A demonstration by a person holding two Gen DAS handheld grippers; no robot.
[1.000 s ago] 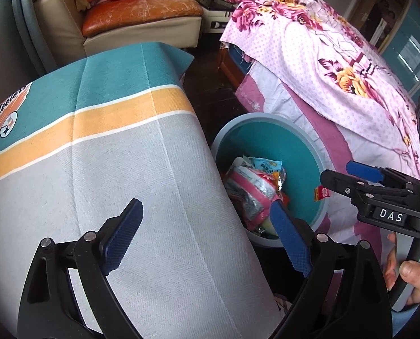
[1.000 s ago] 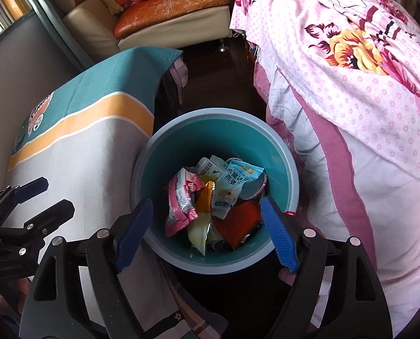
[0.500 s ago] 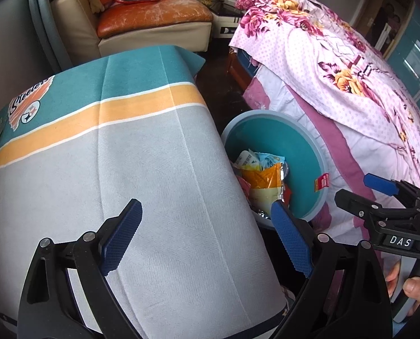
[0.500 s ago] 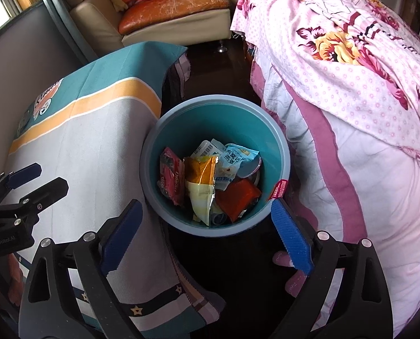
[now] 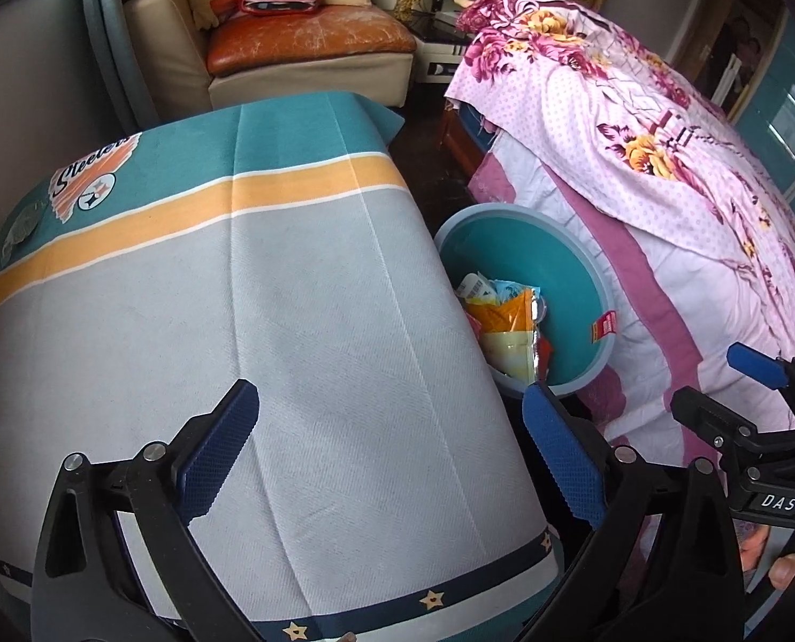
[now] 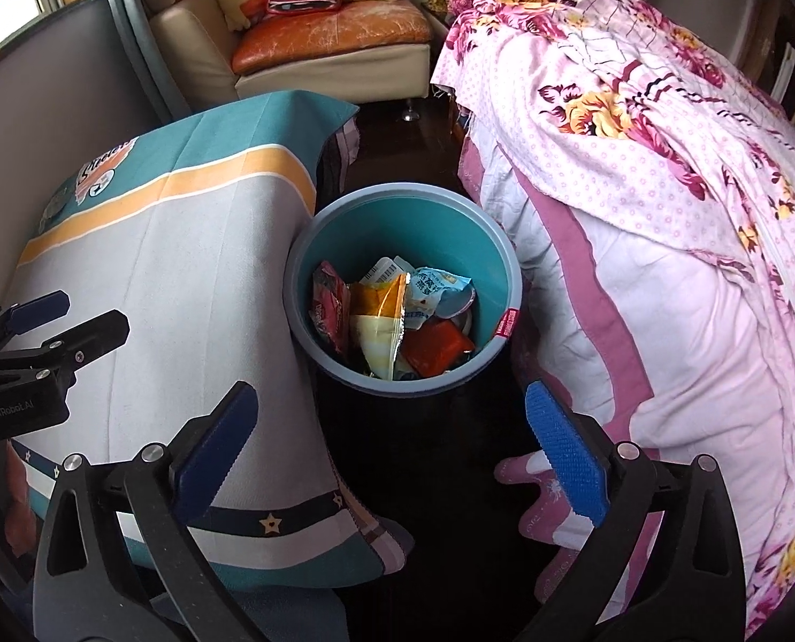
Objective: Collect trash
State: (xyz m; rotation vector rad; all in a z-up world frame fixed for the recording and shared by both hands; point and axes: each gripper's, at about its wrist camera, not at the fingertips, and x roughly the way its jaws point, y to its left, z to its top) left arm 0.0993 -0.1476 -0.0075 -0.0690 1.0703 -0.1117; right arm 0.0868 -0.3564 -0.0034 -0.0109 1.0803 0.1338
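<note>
Left gripper (image 5: 392,449): tilted steeply downward above a covered table (image 5: 290,348) draped in a grey, orange and teal cloth; jaws just opened to full spread, blue pads (image 5: 218,444) set wide apart, nothing between them, nothing held. Seen also from the right wrist view at the left edge, over the cloth, jaws likewise parted.

Right gripper (image 6: 392,449): tilted steeply downward over dark floor just in front of a teal bin (image 6: 496,267); jaws just opened to full spread, blue pads (image 6: 566,455) wide apart, empty. In the left wrist view, at the right edge, held from below by a hand (image 5: 782,570) of which only fingertips show.

Trash (image 6: 392,321): inside the bin, a loose heap of wrappers, among them a yellow-orange packet, a red packet, a pale blue pouch and an orange sachet. Small red tag hanging over the bin's near right rim.

Bin standing on the floor between the table, touching its cloth, and a bed (image 6: 665,214) under a floral pink cover. Pink slipper (image 6: 536,503) on the floor beneath the right jaw. Worn sofa (image 6: 333,37) at the far wall.
</note>
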